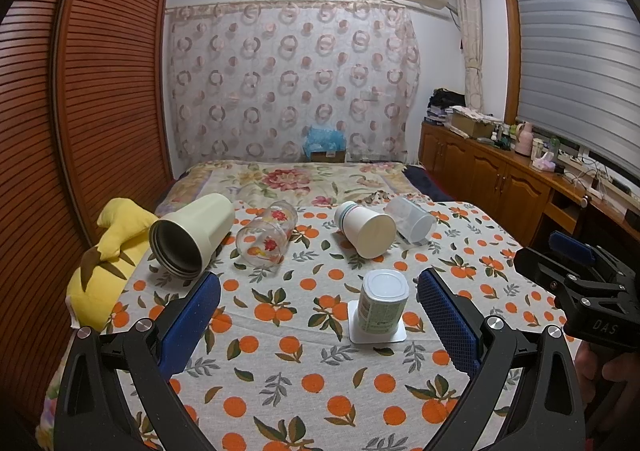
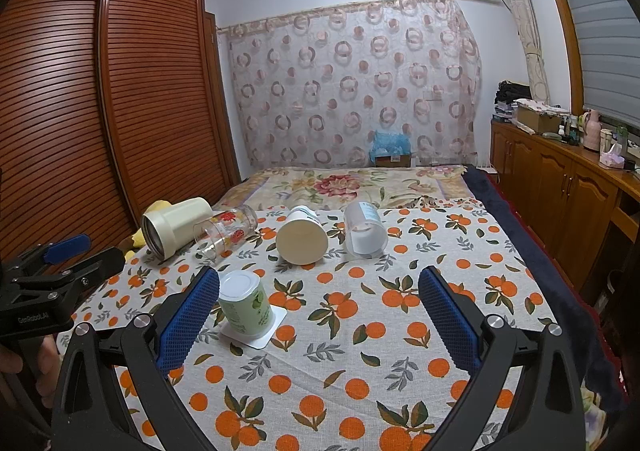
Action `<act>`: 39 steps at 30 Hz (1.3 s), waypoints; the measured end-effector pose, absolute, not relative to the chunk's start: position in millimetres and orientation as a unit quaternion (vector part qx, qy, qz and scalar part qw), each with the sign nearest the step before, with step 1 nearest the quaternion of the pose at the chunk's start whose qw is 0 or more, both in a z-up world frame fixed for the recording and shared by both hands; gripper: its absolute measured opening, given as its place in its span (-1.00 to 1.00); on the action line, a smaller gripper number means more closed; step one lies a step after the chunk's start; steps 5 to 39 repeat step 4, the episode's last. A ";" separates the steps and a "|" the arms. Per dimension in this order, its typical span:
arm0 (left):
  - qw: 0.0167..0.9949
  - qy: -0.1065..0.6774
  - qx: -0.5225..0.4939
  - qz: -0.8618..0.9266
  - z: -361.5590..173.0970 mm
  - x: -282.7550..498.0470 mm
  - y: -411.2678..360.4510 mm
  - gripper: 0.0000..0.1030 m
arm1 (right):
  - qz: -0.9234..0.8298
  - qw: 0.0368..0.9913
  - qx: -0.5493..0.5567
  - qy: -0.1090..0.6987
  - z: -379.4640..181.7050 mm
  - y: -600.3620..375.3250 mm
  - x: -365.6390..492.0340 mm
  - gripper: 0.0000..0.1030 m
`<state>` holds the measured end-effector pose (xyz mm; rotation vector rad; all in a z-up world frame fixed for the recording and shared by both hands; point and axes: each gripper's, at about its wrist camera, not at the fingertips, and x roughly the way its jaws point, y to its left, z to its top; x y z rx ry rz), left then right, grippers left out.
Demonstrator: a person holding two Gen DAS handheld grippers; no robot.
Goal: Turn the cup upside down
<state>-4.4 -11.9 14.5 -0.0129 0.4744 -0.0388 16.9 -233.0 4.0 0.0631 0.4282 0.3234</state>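
Note:
A small green-labelled cup [image 1: 382, 301] stands upside down on a white square coaster [image 1: 376, 335] on the orange-print cloth; it also shows in the right wrist view [image 2: 245, 301]. My left gripper [image 1: 320, 307] is open and empty, with the cup between its fingers toward the right one. My right gripper [image 2: 320, 307] is open and empty, its left finger [image 2: 192, 315] just beside the cup. Each gripper shows at the other view's edge, the right one [image 1: 580, 287] and the left one [image 2: 60, 267].
Farther back lie several cups on their sides: a cream tumbler [image 1: 192, 235], a flower-print glass [image 1: 266, 239], a white paper cup [image 1: 366, 229] and a clear plastic cup [image 1: 410, 219]. A yellow plush toy [image 1: 108, 263] sits at the left edge. A wooden wardrobe [image 1: 80, 91] stands left, cabinets [image 1: 500, 179] right.

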 end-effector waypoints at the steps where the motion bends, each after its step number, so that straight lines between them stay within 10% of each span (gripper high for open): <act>1: 0.972 0.235 -0.007 -0.019 14.5 -4.5 -11.9 0.85 | 0.160 0.964 0.031 0.211 3.9 -232.6 16.4 0.95; 39: 0.972 0.235 -0.006 -0.020 14.4 -4.5 -12.0 0.85 | 0.160 0.964 0.031 0.211 3.8 -232.7 16.7 0.95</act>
